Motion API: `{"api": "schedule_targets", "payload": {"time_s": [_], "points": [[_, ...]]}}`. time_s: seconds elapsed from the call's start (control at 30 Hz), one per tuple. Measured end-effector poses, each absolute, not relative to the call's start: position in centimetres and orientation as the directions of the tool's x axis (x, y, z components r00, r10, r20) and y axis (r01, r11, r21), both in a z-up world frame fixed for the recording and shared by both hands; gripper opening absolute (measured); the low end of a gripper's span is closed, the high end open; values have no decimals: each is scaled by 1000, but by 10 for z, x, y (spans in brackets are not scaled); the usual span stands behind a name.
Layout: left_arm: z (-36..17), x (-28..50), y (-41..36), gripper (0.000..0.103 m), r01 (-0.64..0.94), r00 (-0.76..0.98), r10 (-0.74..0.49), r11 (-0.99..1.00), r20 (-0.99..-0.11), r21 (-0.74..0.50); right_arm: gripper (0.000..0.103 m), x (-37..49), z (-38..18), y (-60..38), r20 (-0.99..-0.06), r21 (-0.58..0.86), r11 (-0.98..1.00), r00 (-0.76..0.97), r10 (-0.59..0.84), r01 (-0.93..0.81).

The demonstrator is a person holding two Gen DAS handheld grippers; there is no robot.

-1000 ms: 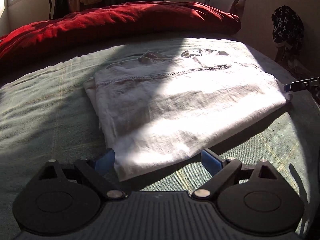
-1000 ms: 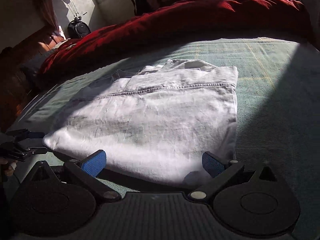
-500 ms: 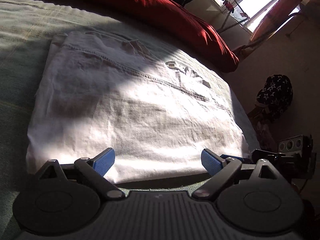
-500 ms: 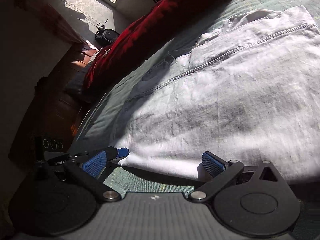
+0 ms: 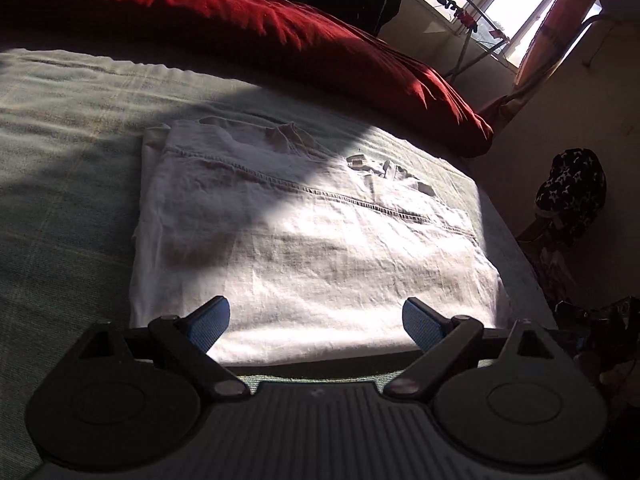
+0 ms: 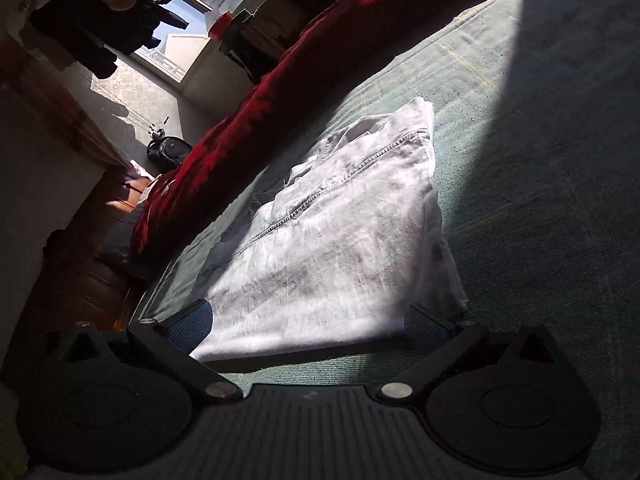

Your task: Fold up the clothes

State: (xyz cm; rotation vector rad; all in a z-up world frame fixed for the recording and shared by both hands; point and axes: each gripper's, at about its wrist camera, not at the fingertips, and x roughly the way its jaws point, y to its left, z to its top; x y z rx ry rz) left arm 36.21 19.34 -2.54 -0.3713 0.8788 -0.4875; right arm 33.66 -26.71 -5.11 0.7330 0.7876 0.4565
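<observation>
We look along two handheld tongs at a pale, whitish denim garment (image 5: 304,248) folded into a flat rectangle on a green bedspread (image 5: 60,184), part in bright sunlight and part in shadow. A stitched seam runs across the top layer, and a frayed bit of fabric shows at its far edge. Behind the garment lies a rumpled red duvet (image 5: 248,28), with a sunlit window (image 5: 512,4) beyond it. Our left gripper (image 5: 316,320) has its blue-padded fingers (image 5: 210,322) spread wide apart, holding nothing, at the garment's near edge. Our right gripper (image 6: 308,322) is likewise spread wide and empty, its blue pads (image 6: 190,324) flanking the near edge of the same garment (image 6: 340,248), seen here at a steep tilt. A dark bag (image 6: 168,152) sits on the floor past the bed.
</observation>
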Motion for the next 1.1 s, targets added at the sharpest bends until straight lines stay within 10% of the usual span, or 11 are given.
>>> {"api": "schedule_targets", "payload": {"time_s": [0.27,1.1], "points": [[-56,371,132,93,310,446,-655,752,-610,-581,103,323,-45,-213,-489,714,681,581,651,-162],[-49,332,263,93,185,567,-581,780,-584,-597,103,247,-13,-166,-573,582,793,603,556,-179]]}}
